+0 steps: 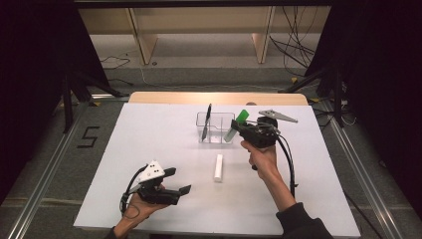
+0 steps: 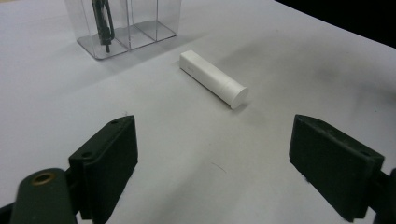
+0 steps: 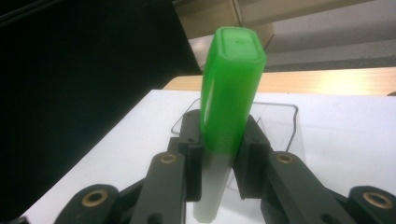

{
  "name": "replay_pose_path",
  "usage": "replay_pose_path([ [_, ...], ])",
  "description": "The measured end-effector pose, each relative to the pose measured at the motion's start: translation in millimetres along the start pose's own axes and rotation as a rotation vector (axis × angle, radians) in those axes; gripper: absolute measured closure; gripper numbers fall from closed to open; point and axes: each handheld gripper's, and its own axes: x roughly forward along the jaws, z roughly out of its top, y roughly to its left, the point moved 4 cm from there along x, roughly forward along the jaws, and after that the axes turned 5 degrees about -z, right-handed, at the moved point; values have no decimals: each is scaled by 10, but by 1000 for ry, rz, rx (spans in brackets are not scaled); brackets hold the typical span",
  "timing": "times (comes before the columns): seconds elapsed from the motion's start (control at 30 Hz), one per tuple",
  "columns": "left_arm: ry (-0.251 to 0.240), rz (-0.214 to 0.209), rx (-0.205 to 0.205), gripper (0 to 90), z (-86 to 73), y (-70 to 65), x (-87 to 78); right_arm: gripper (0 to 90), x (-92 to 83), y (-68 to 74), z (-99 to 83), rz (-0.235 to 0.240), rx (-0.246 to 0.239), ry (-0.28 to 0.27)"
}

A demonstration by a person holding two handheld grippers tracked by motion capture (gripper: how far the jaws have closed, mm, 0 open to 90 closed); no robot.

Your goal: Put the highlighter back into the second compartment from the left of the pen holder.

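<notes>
My right gripper is shut on a marker with a green cap and a pale body, held upright between its pads. In the high view the green-capped marker hangs tilted over the right side of the clear plastic organizer. A black pen stands in the organizer's left compartment. A white cylindrical marker lies on the table in front of the organizer. My left gripper rests open near the table's front left, its jaws [no point] wide apart, facing the white marker.
The white table top has a wooden edge at the back. Tripod legs and cables stand on the floor behind and to both sides. The organizer with the pen is at the far left in the left gripper view.
</notes>
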Motion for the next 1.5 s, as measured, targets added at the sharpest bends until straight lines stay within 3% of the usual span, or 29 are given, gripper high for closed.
replay_pose_path([
  [0.37,36,29,3,153,-34,20,55,762,237,41,214,-30,-17,3],
  [0.6,32,31,-4,153,-34,27,58,762,387,28,299,-55,-20,18],
  [1.17,32,33,0,153,-33,19,63,760,793,-18,301,-124,-15,67],
  [1.5,34,35,-3,153,-36,22,71,759,899,6,266,-138,-39,92],
])
